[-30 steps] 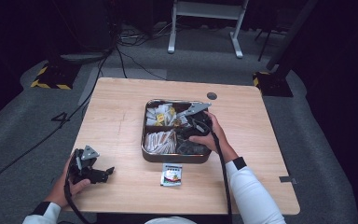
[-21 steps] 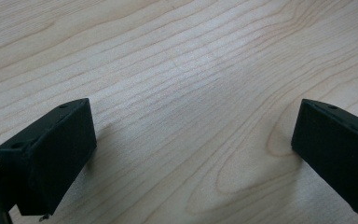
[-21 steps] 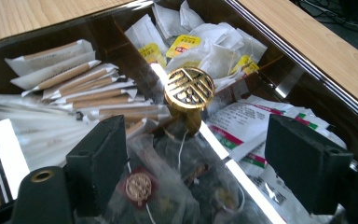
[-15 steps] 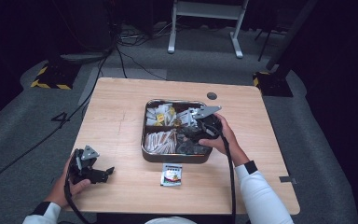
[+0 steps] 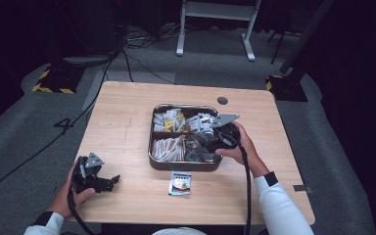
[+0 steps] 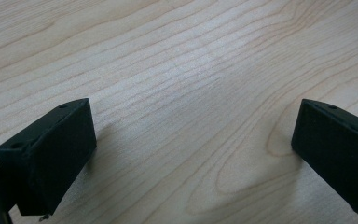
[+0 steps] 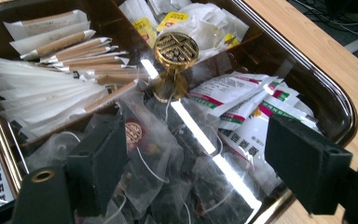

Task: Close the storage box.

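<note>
Jaws on my right gripper point(image 7: 191, 158) were spread wide and empty over the clear tea bags point(image 7: 168, 172) at the tray's point(image 5: 152, 147) 5 o'clock corner, set to pinch one. Left gripper point(image 5: 110, 180) rested open on the table point(image 6: 191, 70), out of the way.

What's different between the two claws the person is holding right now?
The right claw hangs over the compartment tray, above the clear tea bags; the left claw sits low over bare wooden table near the front left corner, far from the tray. The right claw points into the tray's contents; the left claw faces plain wood grain. Both are black, held one per hand, with jaws spread open and nothing between them.
</note>
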`<action>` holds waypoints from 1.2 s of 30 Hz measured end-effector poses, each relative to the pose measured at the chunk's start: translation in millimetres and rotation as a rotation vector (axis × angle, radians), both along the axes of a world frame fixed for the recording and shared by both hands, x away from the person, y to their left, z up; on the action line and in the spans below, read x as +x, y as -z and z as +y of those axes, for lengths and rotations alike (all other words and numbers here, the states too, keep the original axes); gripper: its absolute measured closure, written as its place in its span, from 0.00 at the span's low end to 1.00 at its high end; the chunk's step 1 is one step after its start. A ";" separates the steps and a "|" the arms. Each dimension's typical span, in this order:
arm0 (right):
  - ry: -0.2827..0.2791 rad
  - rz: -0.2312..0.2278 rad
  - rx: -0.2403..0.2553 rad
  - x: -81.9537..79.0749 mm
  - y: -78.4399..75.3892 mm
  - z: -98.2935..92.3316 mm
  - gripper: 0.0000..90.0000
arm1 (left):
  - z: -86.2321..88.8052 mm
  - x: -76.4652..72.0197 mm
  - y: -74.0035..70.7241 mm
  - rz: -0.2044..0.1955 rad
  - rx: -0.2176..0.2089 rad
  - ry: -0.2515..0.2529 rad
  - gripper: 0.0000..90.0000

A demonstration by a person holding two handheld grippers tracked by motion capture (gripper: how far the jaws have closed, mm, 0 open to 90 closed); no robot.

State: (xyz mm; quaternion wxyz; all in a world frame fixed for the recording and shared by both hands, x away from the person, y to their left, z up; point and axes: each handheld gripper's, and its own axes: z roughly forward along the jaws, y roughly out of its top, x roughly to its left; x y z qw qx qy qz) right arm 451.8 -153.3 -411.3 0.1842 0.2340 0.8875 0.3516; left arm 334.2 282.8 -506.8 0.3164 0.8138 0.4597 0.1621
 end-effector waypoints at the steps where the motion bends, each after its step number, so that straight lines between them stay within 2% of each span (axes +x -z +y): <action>1: -0.001 -0.001 -0.003 -0.2 0.2 -0.8 0.24 | 0.0 0.0 0.0 0.000 0.000 0.000 0.00; 36: 0.046 -0.002 -0.036 -17.6 6.1 -45.8 0.24 | 0.0 0.0 0.0 0.000 0.000 0.000 0.00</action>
